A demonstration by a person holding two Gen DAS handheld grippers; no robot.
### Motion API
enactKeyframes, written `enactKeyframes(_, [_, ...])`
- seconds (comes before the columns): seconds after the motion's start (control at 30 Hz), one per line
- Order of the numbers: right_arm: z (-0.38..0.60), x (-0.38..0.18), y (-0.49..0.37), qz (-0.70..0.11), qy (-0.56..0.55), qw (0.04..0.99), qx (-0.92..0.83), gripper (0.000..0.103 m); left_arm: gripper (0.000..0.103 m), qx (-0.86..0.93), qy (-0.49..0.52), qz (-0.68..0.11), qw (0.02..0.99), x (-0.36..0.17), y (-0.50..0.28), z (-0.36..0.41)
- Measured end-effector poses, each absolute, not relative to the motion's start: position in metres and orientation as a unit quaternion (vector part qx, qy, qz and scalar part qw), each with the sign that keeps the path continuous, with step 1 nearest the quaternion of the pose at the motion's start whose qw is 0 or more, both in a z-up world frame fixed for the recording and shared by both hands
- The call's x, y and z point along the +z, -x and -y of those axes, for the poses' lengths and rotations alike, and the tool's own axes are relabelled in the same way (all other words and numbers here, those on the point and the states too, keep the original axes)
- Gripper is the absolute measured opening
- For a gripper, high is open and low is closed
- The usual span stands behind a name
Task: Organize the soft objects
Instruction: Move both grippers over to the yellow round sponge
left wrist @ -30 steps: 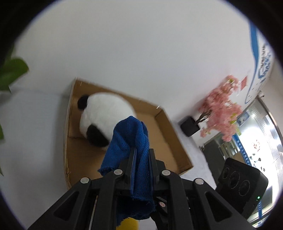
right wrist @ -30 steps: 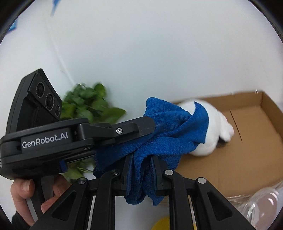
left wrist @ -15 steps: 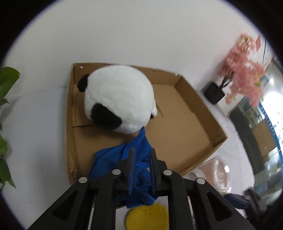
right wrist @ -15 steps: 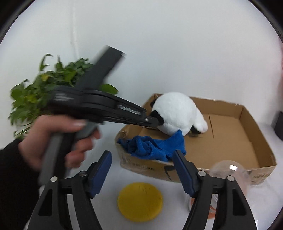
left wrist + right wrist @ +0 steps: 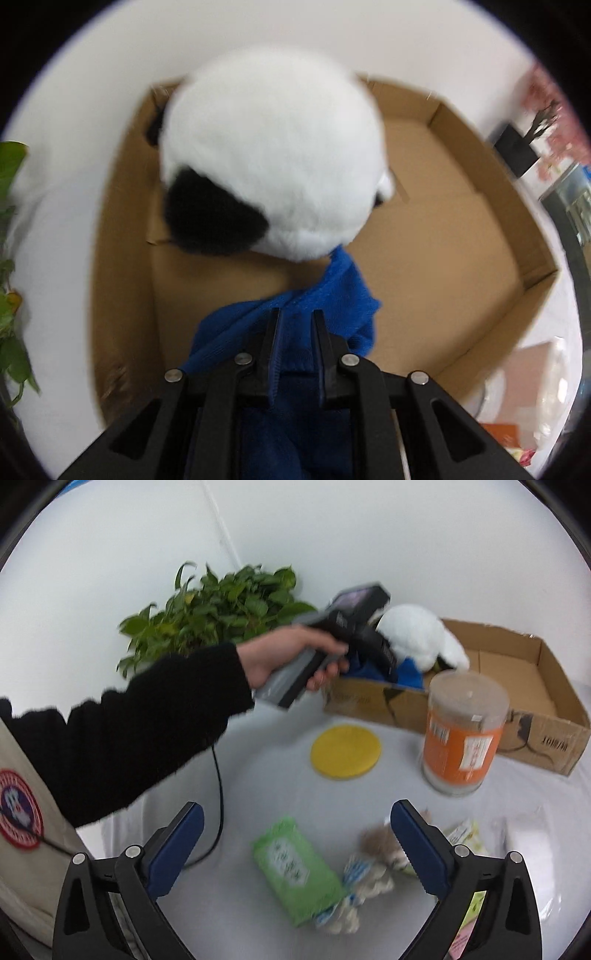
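Blue terry cloth [image 5: 295, 314] we keep pinched in left hand-held gripper [image 5: 295, 325], lowering into brown cardboard box [image 5: 461, 258]; right hand-held gripper [image 5: 295, 834] opening, empty.

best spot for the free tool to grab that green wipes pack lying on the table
Take the green wipes pack across its short width, near the middle, coming from above. It lies flat and slanted on the white table, with its long edges exposed. The right tool is opening, nothing between its fingers.
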State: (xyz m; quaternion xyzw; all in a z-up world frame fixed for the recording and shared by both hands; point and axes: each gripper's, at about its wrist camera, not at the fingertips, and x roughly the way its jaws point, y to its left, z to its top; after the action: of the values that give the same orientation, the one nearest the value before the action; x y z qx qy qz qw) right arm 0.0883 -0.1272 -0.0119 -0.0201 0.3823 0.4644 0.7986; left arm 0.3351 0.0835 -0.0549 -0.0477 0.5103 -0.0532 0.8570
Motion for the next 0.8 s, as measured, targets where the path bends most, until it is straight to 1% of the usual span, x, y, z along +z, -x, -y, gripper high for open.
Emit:
enactKeyframes(0.07, [0.125, -0.025, -0.081, -0.385, 0.053, 0.793, 0.468, 0.103, 0.014, -0.053, 0.050, -0.485, 0.872, -0.034, -0.307, -0.088])
enactKeyframes(0.13, [0.122, -0.037, -0.072, -0.394, 0.082, 0.781, 0.478, 0.103, 0.020, -0.069, 0.052, -0.455, 0.886, -0.011, -0.269, -0.093])
enactKeyframes(0.17, [0.119, -0.043, -0.066, -0.399, 0.091, 0.775, 0.482, 0.103, 0.035, -0.068, 0.053, -0.442, 0.893, -0.001, -0.248, -0.096])
enactKeyframes(0.2, [0.116, -0.050, -0.061, -0.405, 0.104, 0.768, 0.484, 0.103, 0.059, -0.063, 0.057, -0.428, 0.900, 0.009, -0.223, -0.099])
enactKeyframes(0.23, [0.110, -0.055, -0.057, -0.411, 0.114, 0.765, 0.483, 0.103, 0.079, -0.061, 0.064, -0.412, 0.907, 0.016, -0.197, -0.103])
enactKeyframes(0.27, [0.107, -0.061, -0.050, -0.414, 0.130, 0.759, 0.485, 0.102, 0.083, -0.058, 0.069, -0.399, 0.912, 0.020, -0.173, -0.104])
enactKeyframes(0.37, [0.102, -0.068, -0.039, -0.406, 0.157, 0.760, 0.482, 0.102, 0.083, -0.059, 0.081, -0.406, 0.908, 0.016, -0.129, -0.105])
enactKeyframes(0.43, [0.102, -0.068, -0.035, -0.407, 0.154, 0.762, 0.480, 0.102, 0.083, -0.065, 0.102, -0.420, 0.900, 0.001, -0.094, -0.106])
enactKeyframes(0.53, [0.103, -0.065, -0.030, -0.404, 0.143, 0.771, 0.471, 0.100, 0.082, -0.066, 0.146, -0.437, 0.885, -0.019, -0.065, -0.107])
enactKeyframes(0.7, [0.116, -0.047, -0.028, -0.396, 0.115, 0.795, 0.445, 0.098, 0.082, -0.087, 0.193, -0.434, 0.876, -0.031, -0.048, -0.088])
enactKeyframes(0.8, [0.146, -0.034, -0.030, -0.385, 0.088, 0.830, 0.393, 0.098, 0.082, -0.104, 0.189, -0.421, 0.881, -0.028, -0.046, -0.072])
